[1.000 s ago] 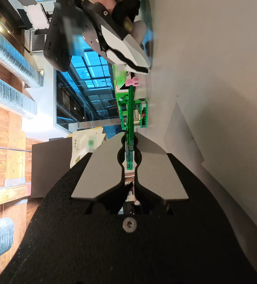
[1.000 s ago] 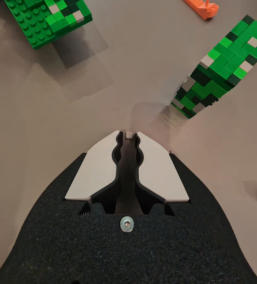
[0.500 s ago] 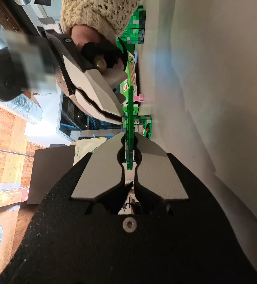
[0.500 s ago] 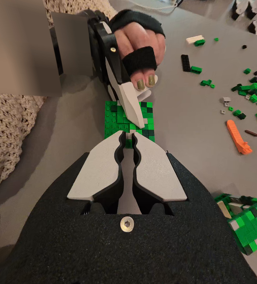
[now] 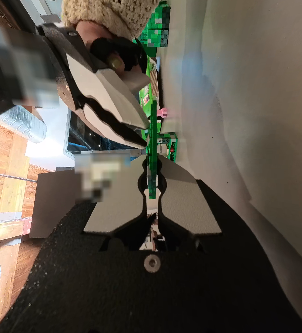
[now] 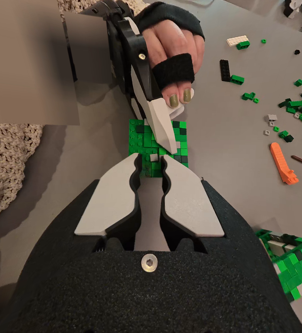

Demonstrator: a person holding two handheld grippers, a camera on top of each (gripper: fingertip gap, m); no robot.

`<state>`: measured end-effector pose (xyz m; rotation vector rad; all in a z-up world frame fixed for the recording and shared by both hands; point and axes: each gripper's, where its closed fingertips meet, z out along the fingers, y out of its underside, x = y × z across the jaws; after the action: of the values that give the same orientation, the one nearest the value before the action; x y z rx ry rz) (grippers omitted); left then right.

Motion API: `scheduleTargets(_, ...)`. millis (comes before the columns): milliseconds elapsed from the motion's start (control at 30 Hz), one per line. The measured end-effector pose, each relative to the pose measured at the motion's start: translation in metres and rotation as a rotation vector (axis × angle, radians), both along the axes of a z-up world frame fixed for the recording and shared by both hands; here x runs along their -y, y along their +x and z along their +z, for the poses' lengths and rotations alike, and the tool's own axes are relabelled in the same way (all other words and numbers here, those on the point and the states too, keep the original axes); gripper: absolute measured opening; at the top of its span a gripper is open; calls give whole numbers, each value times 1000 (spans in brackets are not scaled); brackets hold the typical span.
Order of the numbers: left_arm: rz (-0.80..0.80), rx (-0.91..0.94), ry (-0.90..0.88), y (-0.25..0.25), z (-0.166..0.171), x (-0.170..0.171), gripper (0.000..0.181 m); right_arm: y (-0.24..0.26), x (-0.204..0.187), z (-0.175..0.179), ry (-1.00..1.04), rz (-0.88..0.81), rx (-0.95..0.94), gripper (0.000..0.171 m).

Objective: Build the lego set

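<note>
**Green plate held on edge, small grey tile at the other gripper's tips**

The left gripper point(image 5: 153, 160) is clamped on a green lego plate point(image 5: 153, 144), which it holds on edge above the grey table point(image 5: 254, 90); in the left wrist view the plate shows as a thin green strip running forward from between the fingers. In the right wrist view the same plate point(image 6: 158, 142) faces the camera — a square of mixed light green, dark green and grey tiles, with bare studs down its left side — and the left gripper point(image 6: 170, 149) reaches down over its face, held by a hand point(image 6: 175, 46) in a black strap.

The right gripper point(image 6: 150, 158) has its fingers narrowly parted at the plate's lower part, with a small grey tile point(image 6: 153, 157) between the tips. Whether the fingers actually press on the tile or it already sits on the plate cannot be told. In the left wrist view the right gripper point(image 5: 144, 137) meets the plate's studded side with its tips, a knitted cream sleeve point(image 5: 110, 16) behind it.

Loose green, black and grey bricks point(image 6: 298, 108) lie scattered to the right on the table, with an orange brick separator point(image 6: 282, 164) near them. A built green block point(image 6: 300, 266) sits at the lower right, and a pink piece point(image 5: 162, 112) lies on the table beyond the plate.
</note>
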<state>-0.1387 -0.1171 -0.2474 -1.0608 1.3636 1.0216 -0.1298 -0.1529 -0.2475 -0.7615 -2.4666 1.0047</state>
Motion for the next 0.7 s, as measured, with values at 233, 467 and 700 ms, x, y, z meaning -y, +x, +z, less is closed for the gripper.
scheduleTargets(233,68,88,-38,-14,3,-6,6,3,-8,19,175,-98,-313,53)
scheduleTargets(467,101,124,-76,-20,1,-9,6,-17,-9,5,631,-160,-707,46)
scheduleTargets(700,104,109,-65,-21,1,-7,6,-22,-16,10,639,-237,-824,47)
